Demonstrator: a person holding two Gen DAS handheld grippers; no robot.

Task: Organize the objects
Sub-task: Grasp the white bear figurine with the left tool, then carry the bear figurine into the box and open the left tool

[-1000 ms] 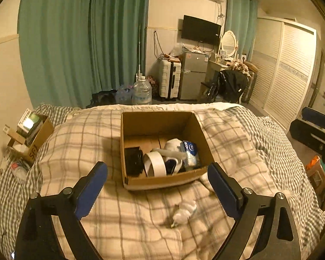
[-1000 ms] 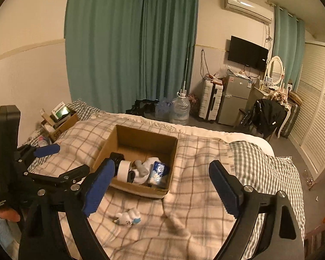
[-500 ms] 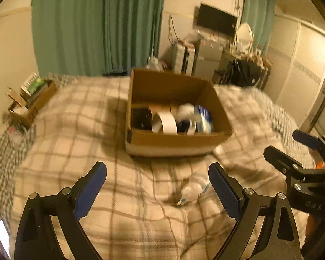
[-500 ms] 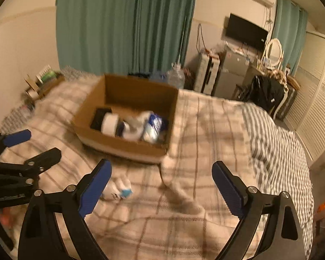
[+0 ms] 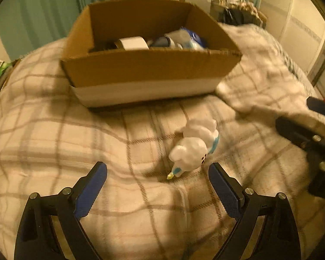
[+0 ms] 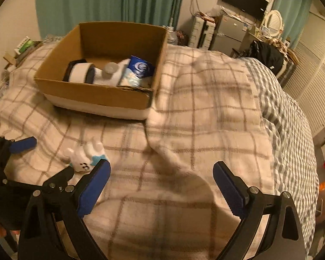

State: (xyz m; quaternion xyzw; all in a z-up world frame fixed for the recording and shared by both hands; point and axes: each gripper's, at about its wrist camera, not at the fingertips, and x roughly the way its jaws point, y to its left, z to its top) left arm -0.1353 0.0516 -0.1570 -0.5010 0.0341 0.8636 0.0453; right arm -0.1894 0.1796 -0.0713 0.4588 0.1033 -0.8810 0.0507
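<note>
Blanket [image 5: 54,130]: cream with brown-grey plaid lines. Sheet [image 6: 292,130] under it: grey-and-white check. Cardboard box [image 5: 149,69]: brown, white band along its base. Toy [image 5: 192,149]: white with light-blue trim, a yellow tip and black face marks. Packet [image 6: 140,68] in the box: blue and white. Curtains [image 6: 97,0]: teal. Left gripper [image 5: 158,186] and right gripper [image 6: 161,186]: black frames, blue pads.

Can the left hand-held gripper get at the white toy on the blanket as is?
Probably yes. The left hand-held gripper is open, and the white toy lies loose on the blanket just ahead, slightly right of centre. Nothing sits between them; the cardboard box is farther back.
</note>
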